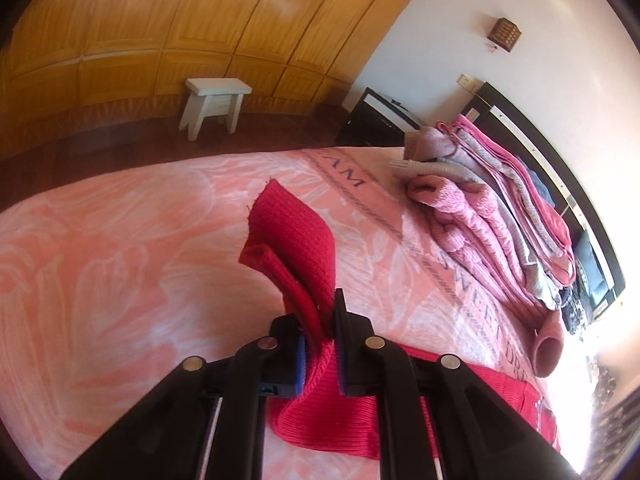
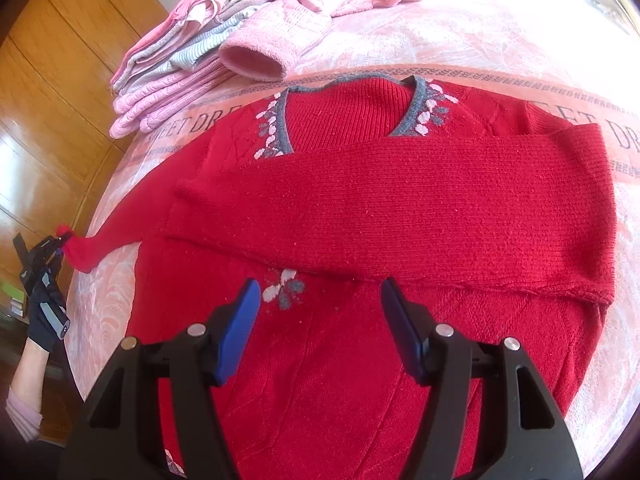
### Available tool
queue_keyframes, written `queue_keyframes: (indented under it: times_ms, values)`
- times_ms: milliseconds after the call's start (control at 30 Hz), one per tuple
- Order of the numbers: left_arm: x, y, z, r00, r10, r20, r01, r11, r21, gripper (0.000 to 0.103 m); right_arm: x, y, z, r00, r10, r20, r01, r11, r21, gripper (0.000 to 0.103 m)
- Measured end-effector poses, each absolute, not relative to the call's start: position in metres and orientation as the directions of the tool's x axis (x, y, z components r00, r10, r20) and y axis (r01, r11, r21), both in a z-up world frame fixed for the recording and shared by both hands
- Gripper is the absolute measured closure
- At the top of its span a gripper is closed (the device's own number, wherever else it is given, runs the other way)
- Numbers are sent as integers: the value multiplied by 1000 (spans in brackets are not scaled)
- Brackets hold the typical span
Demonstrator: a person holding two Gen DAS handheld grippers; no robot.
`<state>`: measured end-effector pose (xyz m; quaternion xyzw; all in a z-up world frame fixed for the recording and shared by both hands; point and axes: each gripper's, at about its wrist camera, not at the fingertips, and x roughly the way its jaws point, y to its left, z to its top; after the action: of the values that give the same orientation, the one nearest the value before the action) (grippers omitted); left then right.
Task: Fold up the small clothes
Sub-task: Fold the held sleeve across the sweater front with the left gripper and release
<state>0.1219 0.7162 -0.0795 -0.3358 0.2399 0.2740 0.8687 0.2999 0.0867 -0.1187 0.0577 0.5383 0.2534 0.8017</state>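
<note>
STEP: sleeve fold, second sleeve | LEFT: left tool [image 1: 320, 332] clenched on cuff of red knitted sweater [image 2: 400, 208], on pink patterned bed [image 2: 440, 40] | RIGHT: right tool [image 2: 320, 320] released, hovering | NEXT: likely lay cuff across chest.

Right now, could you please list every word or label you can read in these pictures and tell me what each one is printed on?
"SWEET DR": on the pink bedspread border, left wrist view, beside the pile of folded clothes; the rest runs out of view.
"EET DR": same bedspread border, right wrist view, left of the red sweater.
"EAM": same border, farther off, seen upside down.
The red sweater carries only flower motifs, no text.
</note>
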Motion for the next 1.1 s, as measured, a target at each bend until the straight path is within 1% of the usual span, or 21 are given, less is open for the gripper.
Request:
queue_keyframes:
  times_ms: [167,400,500,767,1100]
  values:
    - [156,664,-69,766,252,-591,-564,704,-431,92,297,75,-118,296,465,-835,-335,869,365,40]
    - [205,569,-59,812,109,-574,-408,809,-423,92,298,52,-119,304,452,-839,-310,879,362,40]
    - [223,526,-54,823,47,-566,-342,837,-428,92,299,40,-123,315,429,-847,-301,891,340,40]
    - [259,417,-48,828,-91,-553,-189,884,-428,92,312,3,-133,334,418,-845,-250,904,348,40]
    - [301,299,-69,777,-231,-585,-52,904,-425,92,315,-35,-141,342,422,-839,-212,905,369,40]
